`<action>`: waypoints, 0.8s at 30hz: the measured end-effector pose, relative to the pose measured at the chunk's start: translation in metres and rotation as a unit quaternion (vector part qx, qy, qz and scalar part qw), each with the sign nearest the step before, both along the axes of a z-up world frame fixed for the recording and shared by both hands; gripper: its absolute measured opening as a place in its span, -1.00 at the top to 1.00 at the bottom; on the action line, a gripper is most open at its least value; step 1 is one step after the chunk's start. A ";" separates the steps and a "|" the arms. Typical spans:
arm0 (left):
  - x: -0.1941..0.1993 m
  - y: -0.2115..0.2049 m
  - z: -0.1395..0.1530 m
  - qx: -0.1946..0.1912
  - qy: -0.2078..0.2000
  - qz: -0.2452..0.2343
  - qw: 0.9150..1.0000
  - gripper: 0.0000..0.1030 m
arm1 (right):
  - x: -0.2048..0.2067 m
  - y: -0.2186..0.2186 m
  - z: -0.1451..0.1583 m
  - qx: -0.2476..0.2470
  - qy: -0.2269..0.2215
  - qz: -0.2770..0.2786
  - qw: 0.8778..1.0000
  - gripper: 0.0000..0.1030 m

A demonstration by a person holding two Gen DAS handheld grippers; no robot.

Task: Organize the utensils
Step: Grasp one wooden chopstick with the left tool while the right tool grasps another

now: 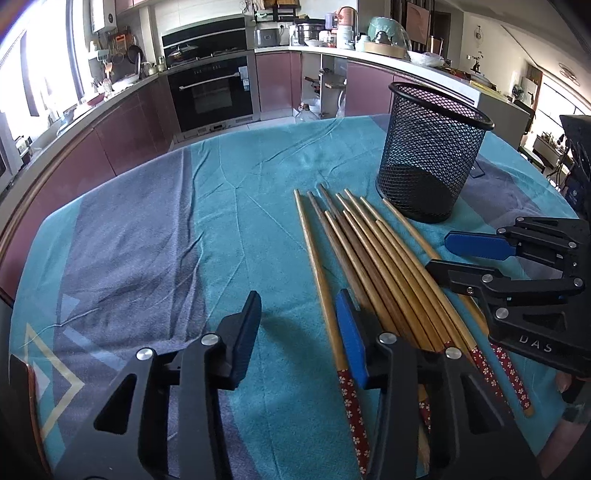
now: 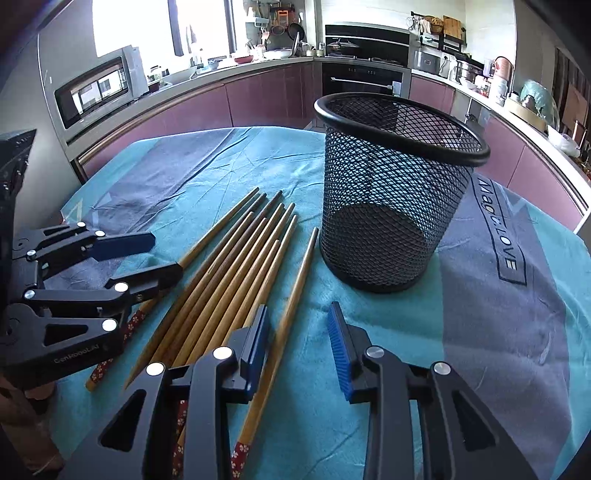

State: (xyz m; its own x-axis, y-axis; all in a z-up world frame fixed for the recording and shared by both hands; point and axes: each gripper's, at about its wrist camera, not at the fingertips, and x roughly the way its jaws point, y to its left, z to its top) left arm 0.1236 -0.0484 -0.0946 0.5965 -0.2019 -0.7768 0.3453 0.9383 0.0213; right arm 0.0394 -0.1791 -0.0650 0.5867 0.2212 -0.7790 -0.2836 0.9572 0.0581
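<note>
Sunlit kitchen: mauve cabinets [image 1: 280, 79], black oven [image 1: 210, 92], bright window [image 2: 147, 22].

Chopsticks [image 1: 373, 266]: tan and brown wood, red floral-print ends (white blossoms). Mesh basket [image 2: 391, 192]: black. Tablecloth [image 1: 155, 236]: teal with grey-blue bands.

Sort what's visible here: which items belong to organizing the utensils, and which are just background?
Job items: chopsticks; black mesh holder, standing empty; left gripper and right gripper, both open.

Background: teal tablecloth; oven; microwave; countertop clutter.
</note>
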 end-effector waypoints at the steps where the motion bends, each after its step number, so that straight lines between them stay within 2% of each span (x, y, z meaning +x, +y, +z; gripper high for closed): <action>1: 0.003 0.000 -0.001 -0.003 0.004 0.000 1.000 0.31 | 0.001 0.000 0.000 0.003 0.001 0.002 1.000 0.59; 4: 0.009 -0.004 -0.002 -0.006 0.006 -0.006 1.000 0.51 | 0.002 -0.003 0.000 0.020 0.009 0.009 1.000 0.84; 5: 0.010 -0.006 -0.002 -0.009 0.007 -0.008 1.000 0.55 | 0.002 -0.004 0.000 0.024 0.010 0.008 1.000 0.87; 7: 0.010 -0.007 -0.003 -0.013 0.009 -0.010 1.000 0.79 | 0.002 -0.007 0.000 0.034 0.008 0.009 0.999 0.89; 11: 0.011 -0.006 -0.002 -0.031 0.015 0.004 0.999 0.84 | -0.004 -0.007 0.001 0.033 0.000 0.010 0.999 0.90; 18: 0.007 0.007 0.009 -0.074 0.024 0.012 0.997 0.85 | -0.016 -0.020 0.023 0.075 -0.023 0.027 0.997 0.90; 24: -0.001 0.025 0.051 -0.133 -0.003 -0.006 0.991 0.85 | -0.027 -0.032 0.059 0.115 -0.070 0.043 0.990 0.90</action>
State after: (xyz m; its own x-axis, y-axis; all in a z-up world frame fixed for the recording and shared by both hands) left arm 0.1222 -0.0239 -0.0436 0.5969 -0.4058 -0.6921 0.3572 0.9069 -0.2237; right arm 0.0119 -0.2107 -0.0062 0.6562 0.4372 -0.6151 -0.3838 0.8951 0.2268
